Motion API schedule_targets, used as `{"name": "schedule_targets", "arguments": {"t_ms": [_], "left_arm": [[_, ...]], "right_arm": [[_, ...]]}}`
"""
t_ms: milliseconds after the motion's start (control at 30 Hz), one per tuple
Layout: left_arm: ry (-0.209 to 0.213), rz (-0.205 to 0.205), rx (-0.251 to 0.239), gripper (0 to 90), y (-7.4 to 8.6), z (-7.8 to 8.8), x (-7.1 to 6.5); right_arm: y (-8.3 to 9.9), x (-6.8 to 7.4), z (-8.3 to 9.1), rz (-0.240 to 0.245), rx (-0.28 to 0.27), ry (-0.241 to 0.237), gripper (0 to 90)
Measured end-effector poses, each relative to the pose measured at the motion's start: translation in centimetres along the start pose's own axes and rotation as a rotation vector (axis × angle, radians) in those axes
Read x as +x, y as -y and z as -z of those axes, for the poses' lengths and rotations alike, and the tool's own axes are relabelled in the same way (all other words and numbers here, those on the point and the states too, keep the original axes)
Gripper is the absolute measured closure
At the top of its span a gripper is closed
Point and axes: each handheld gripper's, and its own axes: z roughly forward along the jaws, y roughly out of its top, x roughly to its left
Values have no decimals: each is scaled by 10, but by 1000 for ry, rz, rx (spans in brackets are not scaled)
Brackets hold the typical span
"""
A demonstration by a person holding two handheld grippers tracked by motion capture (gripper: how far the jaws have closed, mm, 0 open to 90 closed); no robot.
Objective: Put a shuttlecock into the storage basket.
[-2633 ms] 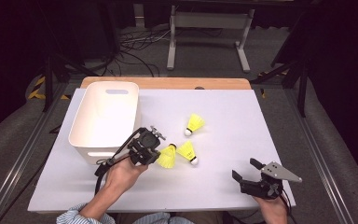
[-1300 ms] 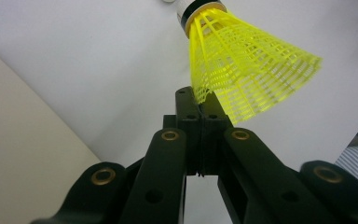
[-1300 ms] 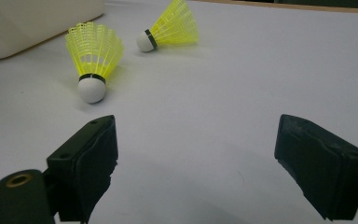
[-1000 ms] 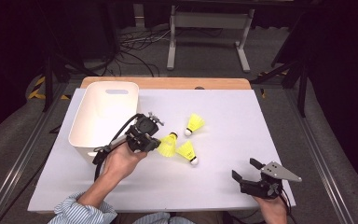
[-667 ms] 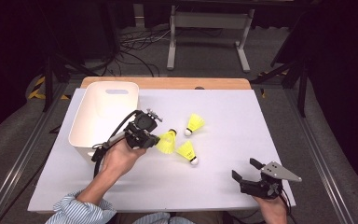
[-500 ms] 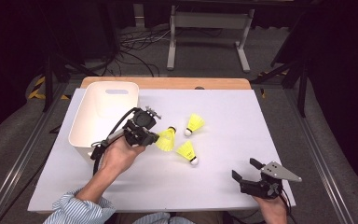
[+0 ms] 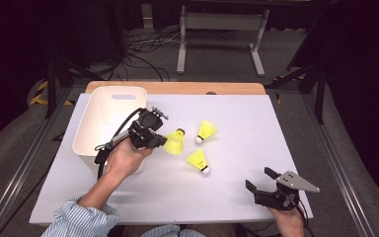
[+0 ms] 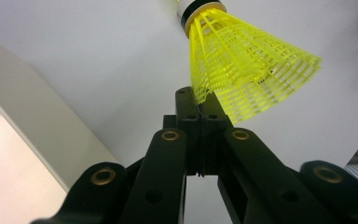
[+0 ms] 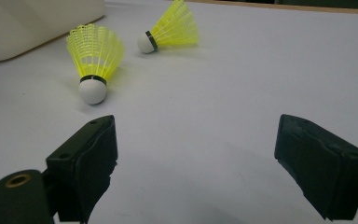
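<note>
- A white plastic bin (image 7: 109,123), rectangular with rounded corners and a handle slot in its far wall, is seen near the left edge of the surface (image 7: 237,197), towards the far left corner.
- The left tongs (image 7: 159,139) are held just beside the bin's right wall; their black jaws are pressed together on the skirt edge of a yellow shuttlecock (image 7: 174,141), which is carried clear of the surface with its cork end pointing away from the tongs.
- In the left gripper view, the held shuttlecock (image 8: 247,65) is shown as an open plastic mesh cone, flared wide, with a dark band at the narrow end.
- A second shuttlecock (image 7: 207,131) and a third shuttlecock (image 7: 198,161) are lying on their sides near the middle of the matte white surface, each with a rounded white cork tip.
- The right tongs (image 7: 260,182) are held near the front right corner, jaws spread wide with nothing between them.
</note>
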Motion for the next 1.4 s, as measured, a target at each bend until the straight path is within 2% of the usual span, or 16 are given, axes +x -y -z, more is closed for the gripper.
{"name": "schedule_targets", "arguments": {"t_ms": [567,800,1267,1400], "left_arm": [[1,30,-16,900,-7,7,16],[-4,31,-23,900,-9,12,20],[22,40,-27,900,-16,15,28],[14,40,-32,900,-18,18,31]], "right_arm": [[0,0,-1,-3,0,-1,136],[0,0,-1,-4,-1,-3,135],[0,-1,-2,-21,-1,-2,133],[0,-1,-2,-21,-2,1,133]]}}
